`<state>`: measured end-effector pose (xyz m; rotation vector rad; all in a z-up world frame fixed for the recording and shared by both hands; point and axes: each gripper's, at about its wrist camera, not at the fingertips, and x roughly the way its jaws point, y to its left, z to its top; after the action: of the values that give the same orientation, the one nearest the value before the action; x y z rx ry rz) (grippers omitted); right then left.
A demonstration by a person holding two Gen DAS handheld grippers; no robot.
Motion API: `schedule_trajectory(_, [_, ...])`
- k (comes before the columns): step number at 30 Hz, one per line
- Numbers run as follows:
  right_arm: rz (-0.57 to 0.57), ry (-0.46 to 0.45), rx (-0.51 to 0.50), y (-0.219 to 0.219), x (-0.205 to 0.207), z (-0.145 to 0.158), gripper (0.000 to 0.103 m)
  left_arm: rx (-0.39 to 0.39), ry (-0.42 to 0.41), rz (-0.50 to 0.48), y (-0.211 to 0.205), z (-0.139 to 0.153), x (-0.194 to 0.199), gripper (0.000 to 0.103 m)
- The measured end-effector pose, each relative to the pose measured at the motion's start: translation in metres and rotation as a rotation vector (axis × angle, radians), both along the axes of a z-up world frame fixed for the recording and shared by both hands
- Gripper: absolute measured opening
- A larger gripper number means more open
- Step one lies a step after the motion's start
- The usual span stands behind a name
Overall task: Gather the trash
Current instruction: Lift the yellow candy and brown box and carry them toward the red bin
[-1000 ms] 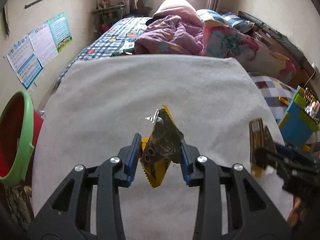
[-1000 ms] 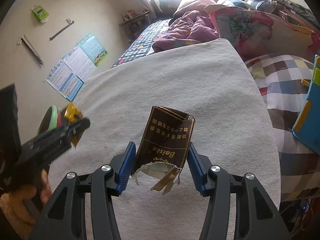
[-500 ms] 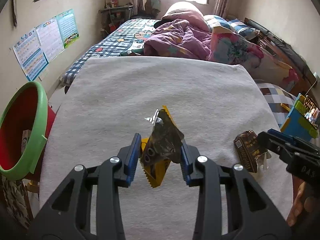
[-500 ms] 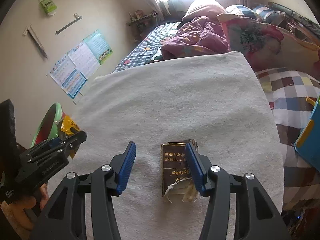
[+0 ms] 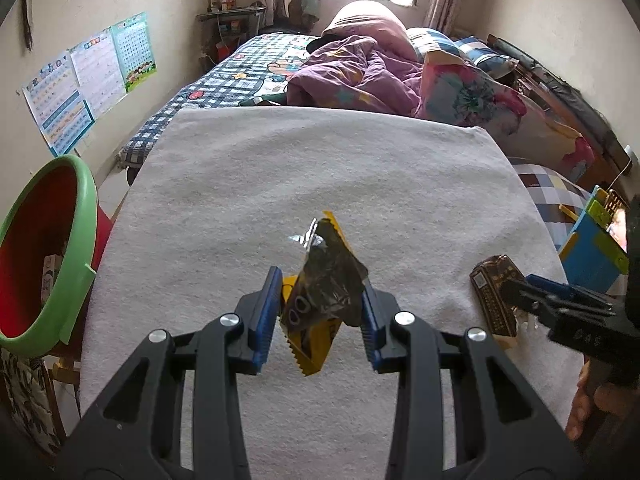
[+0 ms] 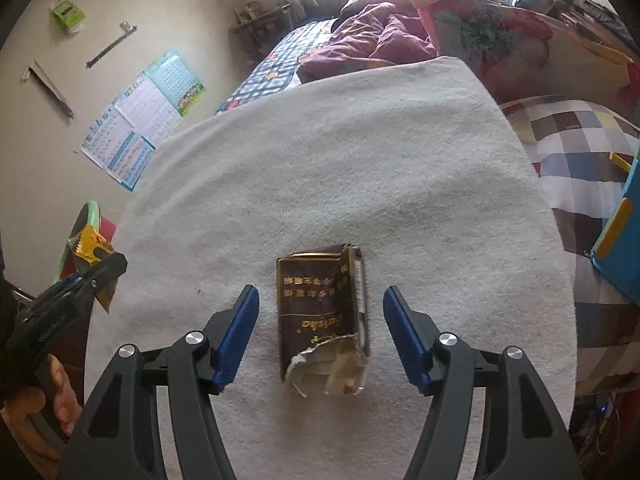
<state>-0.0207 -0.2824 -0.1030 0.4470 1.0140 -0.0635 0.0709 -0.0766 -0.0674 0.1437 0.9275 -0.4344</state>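
My left gripper [image 5: 320,308] is shut on a crumpled yellow and black snack wrapper [image 5: 320,292], held above the grey cloth-covered table [image 5: 280,184]. The same wrapper [image 6: 94,250] shows at the left of the right wrist view, in the left gripper [image 6: 100,272]. A torn dark brown cigarette pack [image 6: 322,316] lies flat on the cloth between the blue pads of my right gripper [image 6: 320,332], whose jaws are opening; neither pad touches the pack. In the left wrist view the pack [image 5: 494,300] lies at the right under the right gripper [image 5: 516,292].
A red bin with a green rim [image 5: 44,256] stands off the table's left edge. A bed with purple bedding [image 5: 352,72] lies beyond the far edge. A blue and yellow toy [image 5: 596,252] sits to the right. A hand [image 6: 52,400] holds the left gripper.
The right gripper lowered the cigarette pack onto the cloth, let go of it and spread its jaws. The left gripper kept its hold on the wrapper and shifted slightly toward the bin.
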Motion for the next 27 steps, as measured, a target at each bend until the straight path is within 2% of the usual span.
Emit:
schedule_trajectory(6, [0.027,0.021,-0.058,0.012,0.0,-0.004,0.061,-0.003,-0.004,0.006,0.004,0.001,-0.002,0.035])
schedule_trajectory(9, [0.023,0.027,-0.045,0.013,0.0,-0.006,0.046,-0.005,-0.008,0.006,0.006,0.002,-0.004,0.035])
schedule_trajectory(19, [0.021,-0.065,-0.042,0.022,-0.006,0.017,0.045,-0.016,-0.016,0.025,0.021,0.007,-0.007,0.035])
schedule_trajectory(27, [0.045,-0.097,-0.036,0.037,-0.003,0.029,0.045,-0.016,-0.031,0.044,0.035,0.013,-0.011,0.035])
